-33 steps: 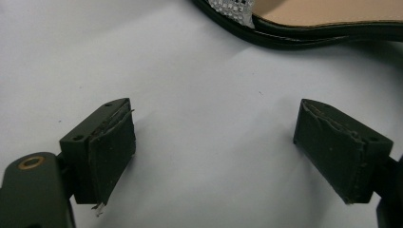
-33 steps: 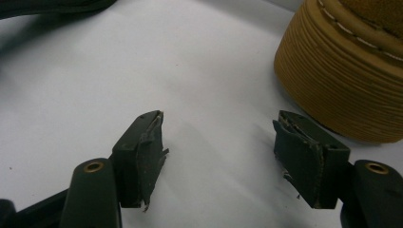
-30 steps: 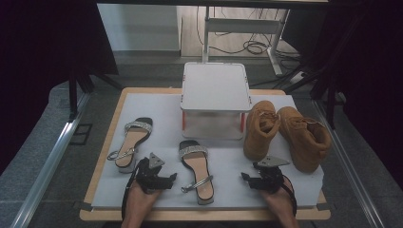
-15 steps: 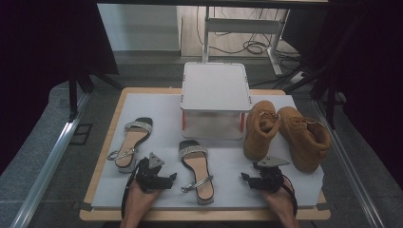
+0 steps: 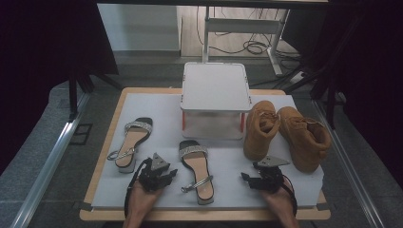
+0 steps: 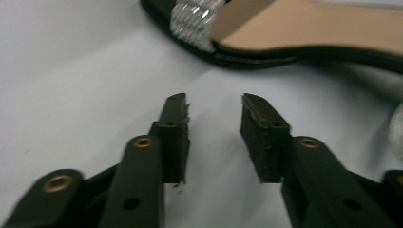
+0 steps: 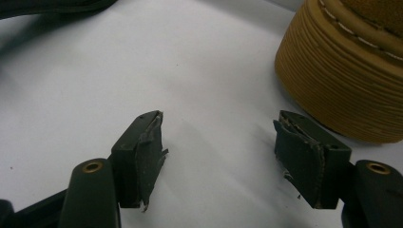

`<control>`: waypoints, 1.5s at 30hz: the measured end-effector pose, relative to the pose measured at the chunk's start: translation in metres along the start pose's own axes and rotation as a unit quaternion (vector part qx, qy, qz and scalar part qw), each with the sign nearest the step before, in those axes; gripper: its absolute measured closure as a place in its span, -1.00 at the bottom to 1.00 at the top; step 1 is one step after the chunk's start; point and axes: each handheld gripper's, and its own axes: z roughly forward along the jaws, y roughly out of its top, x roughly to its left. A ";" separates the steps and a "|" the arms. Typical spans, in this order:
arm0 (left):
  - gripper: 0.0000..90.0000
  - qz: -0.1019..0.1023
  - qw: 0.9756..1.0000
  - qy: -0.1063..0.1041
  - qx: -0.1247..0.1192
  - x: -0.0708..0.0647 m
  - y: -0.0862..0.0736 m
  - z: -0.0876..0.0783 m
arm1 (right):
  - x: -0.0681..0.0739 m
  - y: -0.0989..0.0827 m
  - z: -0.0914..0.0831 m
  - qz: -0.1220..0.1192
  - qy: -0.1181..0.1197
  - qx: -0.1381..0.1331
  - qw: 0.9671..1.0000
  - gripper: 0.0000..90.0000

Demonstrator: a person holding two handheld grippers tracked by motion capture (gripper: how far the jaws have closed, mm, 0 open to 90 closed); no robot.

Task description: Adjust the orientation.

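Two black sandals with silver straps lie on the white mat: one (image 5: 131, 142) at the left, one (image 5: 196, 171) near the front middle. Right of a white box stand two tan boots (image 5: 260, 128) (image 5: 304, 137). My left gripper (image 5: 171, 173) rests on the mat just left of the middle sandal (image 6: 304, 38), pointing at its toe strap. Its jaws (image 6: 214, 102) have just been closing, still stand apart, and hold nothing. My right gripper (image 5: 244, 176) lies in front of the boots, open (image 7: 218, 118) and empty, with a boot sole (image 7: 342, 80) just ahead to its right.
A white box with a flat lid (image 5: 216, 88) stands on red feet at the back middle of the mat (image 5: 157, 114). The wooden table edge (image 5: 104, 142) frames the mat. Metal rails and cables lie on the floor beyond.
The left gripper's jaws look a little narrower than before. Both hands, the sandals and the boots lie where they were.
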 end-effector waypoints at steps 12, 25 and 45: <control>0.99 0.010 0.996 -0.085 -0.008 -0.015 0.013 0.014 | 0.000 0.000 0.000 0.001 0.001 0.000 1.000 -0.27; 0.99 0.008 0.994 -0.107 -0.003 -0.020 0.021 0.026 | 0.000 0.000 0.000 0.001 0.001 0.000 1.000 -0.27; 1.00 0.017 0.992 -0.123 -0.001 -0.031 0.036 0.044 | 0.000 0.000 0.000 0.000 0.000 0.000 1.000 -0.27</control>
